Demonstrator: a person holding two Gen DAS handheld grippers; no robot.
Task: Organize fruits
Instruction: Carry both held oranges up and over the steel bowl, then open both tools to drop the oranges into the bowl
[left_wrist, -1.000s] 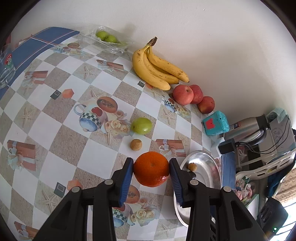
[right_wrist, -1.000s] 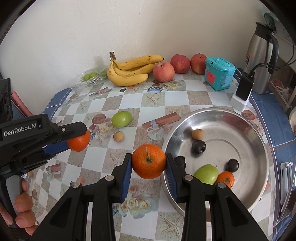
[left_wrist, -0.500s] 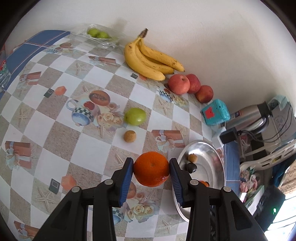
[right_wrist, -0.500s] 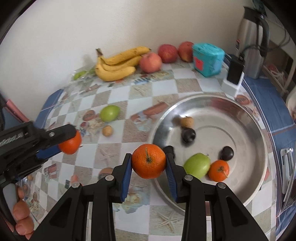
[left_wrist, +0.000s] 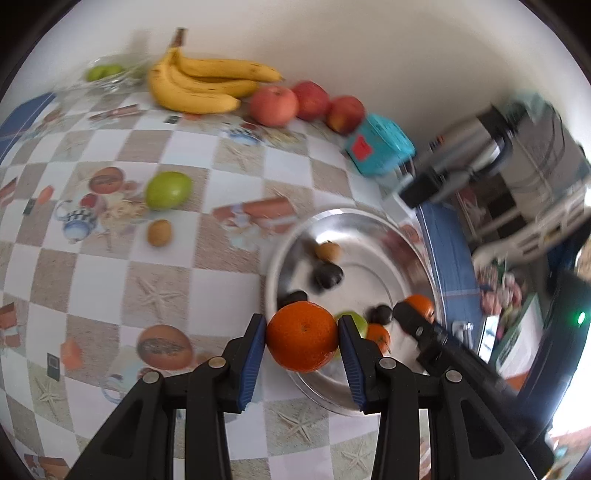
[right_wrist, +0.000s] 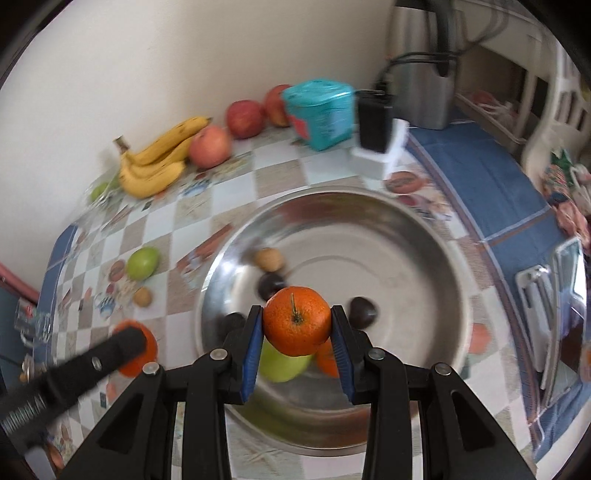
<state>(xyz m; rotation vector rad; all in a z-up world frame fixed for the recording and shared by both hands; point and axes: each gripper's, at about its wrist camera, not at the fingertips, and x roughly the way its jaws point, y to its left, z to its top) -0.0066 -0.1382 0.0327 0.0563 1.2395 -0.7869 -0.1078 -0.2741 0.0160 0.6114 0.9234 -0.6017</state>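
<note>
Left gripper: low centre of left wrist view, blue pads clenched on a round orange tangerine, dimpled end toward camera, no long axis to speak of. Held over near left rim of a wide shiny steel basin; gripper angled steeply down at the desk, which wears a checked cloth printed with starfish and teacups.

Right gripper: low centre of right wrist view, pads likewise grasping a second round orange tangerine with a short green stem, stem pointing up toward camera. Held over basin interior, near its front wall; same steep downward tilt. Its black fingers also enter left wrist view at lower right.

In basin, right wrist view: green pear-like fruit under the held tangerine; small orange fruit beside it; three dark round fruits, one at; one small tan round fruit.

On desk outside basin, left wrist view: loose green round fruit at centre left; small brown round fruit just below it; yellow banana bunch at top, long axis roughly level across frame; three red apples to its right against wall; teal plastic box; steel kettle, blurred, upper right.
</note>
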